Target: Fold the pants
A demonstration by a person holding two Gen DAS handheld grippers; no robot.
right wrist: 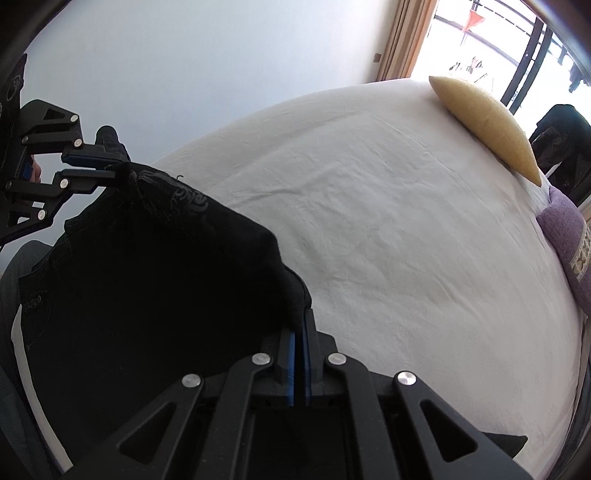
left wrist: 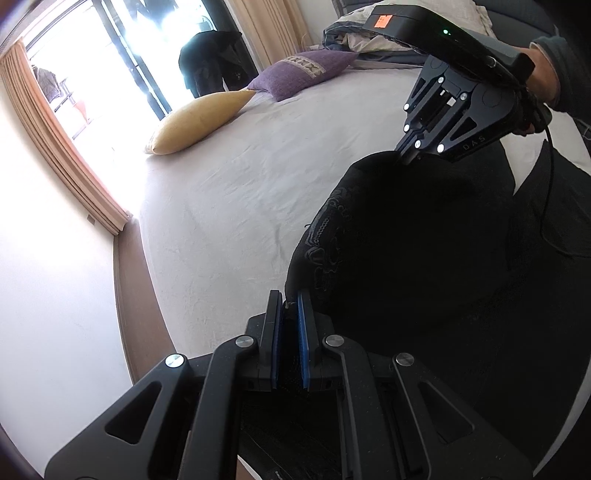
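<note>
Holding the black pants [left wrist: 424, 258] up off the bed [left wrist: 229, 206] between both tongs, edge stretched from one to the other. My left gripper [left wrist: 290, 306] has its blue pads [left wrist: 303, 332] pressed nearly together with a corner of the dark cloth pinched between the tips; from the right wrist view the same gripper [right wrist: 110, 168] sits at far left, fingers closed on the fabric where a pale embroidered pattern [right wrist: 177, 194] shows. My right gripper [right wrist: 300, 325] likewise has pads close together, nipping the pants' [right wrist: 147, 288] near corner; in the left wrist view it [left wrist: 408, 157] comes in from upper right, tips buried in the top of the cloth, my hand [left wrist: 541, 77] on its handle. Fabric hangs in a dark sagging span between the two grips, the lower part draping toward me and onto the near side of the bed; how far it rests on the sheet I cannot tell, too dark. Bed sheet [right wrist: 388, 221] is pale, lightly creased. Far side: a yellow cushion [left wrist: 195, 123] lying on the bed edge, a purple cushion [left wrist: 303, 72] just beside it, corners touching or nearly so. Beyond the purple one, a heap of bedding [left wrist: 354, 35]. Curtains [left wrist: 62, 147] frame a bright window [left wrist: 92, 62]; dark clothing [left wrist: 214, 59] hangs near the glass.
</note>
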